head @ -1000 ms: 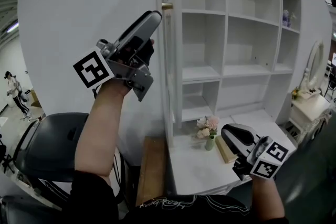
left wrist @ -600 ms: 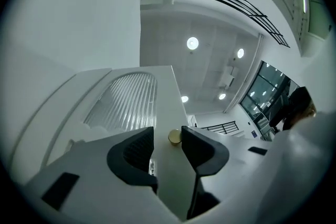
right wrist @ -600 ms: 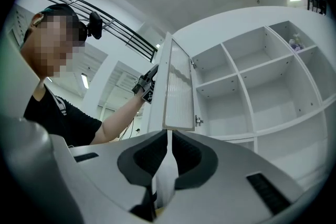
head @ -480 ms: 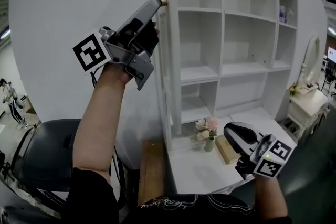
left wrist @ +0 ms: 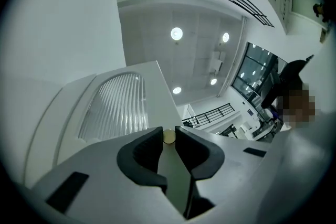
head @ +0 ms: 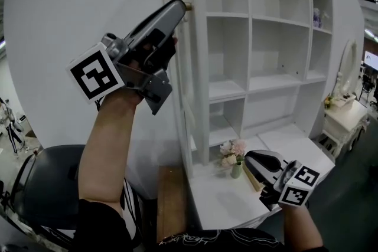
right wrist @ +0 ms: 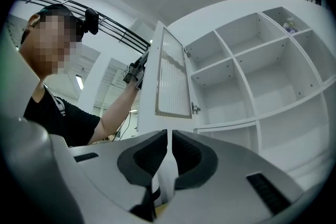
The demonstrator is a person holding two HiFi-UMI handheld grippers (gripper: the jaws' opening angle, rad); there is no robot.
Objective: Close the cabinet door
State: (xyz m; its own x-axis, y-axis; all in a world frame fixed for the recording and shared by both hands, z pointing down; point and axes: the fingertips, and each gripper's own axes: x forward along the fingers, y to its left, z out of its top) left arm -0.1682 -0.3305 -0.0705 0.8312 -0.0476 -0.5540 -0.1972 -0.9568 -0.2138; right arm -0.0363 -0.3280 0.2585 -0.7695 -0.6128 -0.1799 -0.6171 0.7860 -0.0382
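The white cabinet door (head: pixel 177 68) stands open, edge-on to me in the head view, with a small gold knob (head: pixel 188 6) on its edge. My left gripper (head: pixel 181 7) is raised to that knob. In the left gripper view its jaws are closing, and the knob (left wrist: pixel 169 136) sits between the fingertips with both pads touching it. The door's ribbed glass panel (left wrist: pixel 113 105) shows behind. My right gripper (head: pixel 254 157) hangs low over the desk, shut and empty. The right gripper view shows the open door (right wrist: pixel 170 73) and the bare shelves (right wrist: pixel 252 55).
A vase of flowers (head: pixel 234 153) and a flat wooden box (head: pixel 253 173) stand on the white desk top (head: pixel 224 200) under the shelves. A wooden side table (head: pixel 168 198) and a black chair (head: pixel 47 186) are at lower left. A dresser with a mirror (head: pixel 345 103) stands at the right.
My left gripper reached up to the door's gold knob and its jaws closed in around it. My right gripper sank a little toward the desk.
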